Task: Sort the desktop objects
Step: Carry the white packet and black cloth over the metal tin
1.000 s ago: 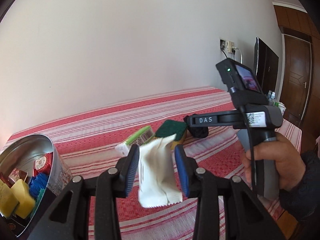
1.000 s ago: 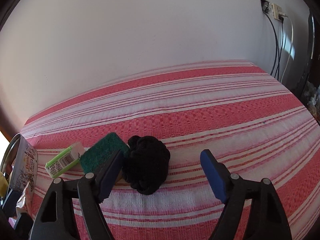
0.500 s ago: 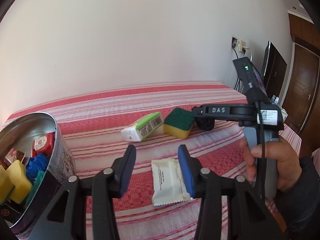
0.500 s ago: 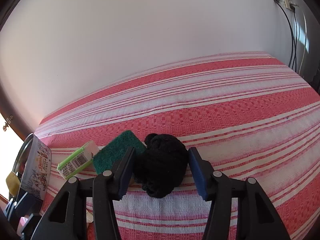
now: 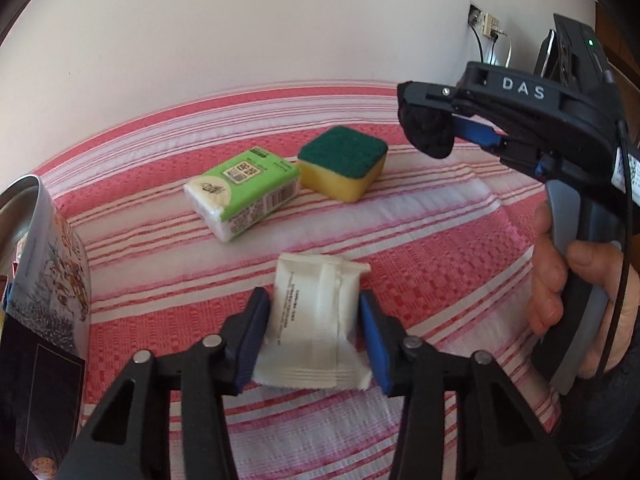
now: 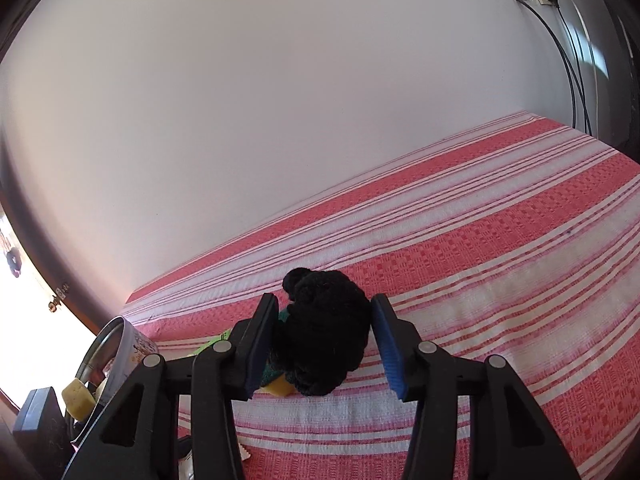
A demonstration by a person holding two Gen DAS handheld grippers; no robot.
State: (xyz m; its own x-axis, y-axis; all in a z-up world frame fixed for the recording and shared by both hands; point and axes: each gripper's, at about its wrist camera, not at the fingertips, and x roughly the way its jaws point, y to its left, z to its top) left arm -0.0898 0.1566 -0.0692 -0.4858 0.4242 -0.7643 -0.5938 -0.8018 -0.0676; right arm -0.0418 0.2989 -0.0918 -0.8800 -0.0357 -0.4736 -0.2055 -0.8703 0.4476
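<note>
Left claw (image 5: 314, 336) straddles white crinkled packet (image 5: 316, 320); right claw (image 6: 326, 344) clamps fuzzy black bundle (image 6: 324, 340)

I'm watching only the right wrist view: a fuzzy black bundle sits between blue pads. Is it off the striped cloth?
Observer: It looks so. The left wrist view shows the fuzzy black bundle clamped in the right gripper, above the red striped cloth.
Visitor: What's the other hand doing?
Observer: The left gripper flanks a flat white packet lying on the cloth.
Visitor: Anything else?
Observer: Behind the packet, a green-wrapped tissue pack lies beside a green-topped yellow sponge.
</note>
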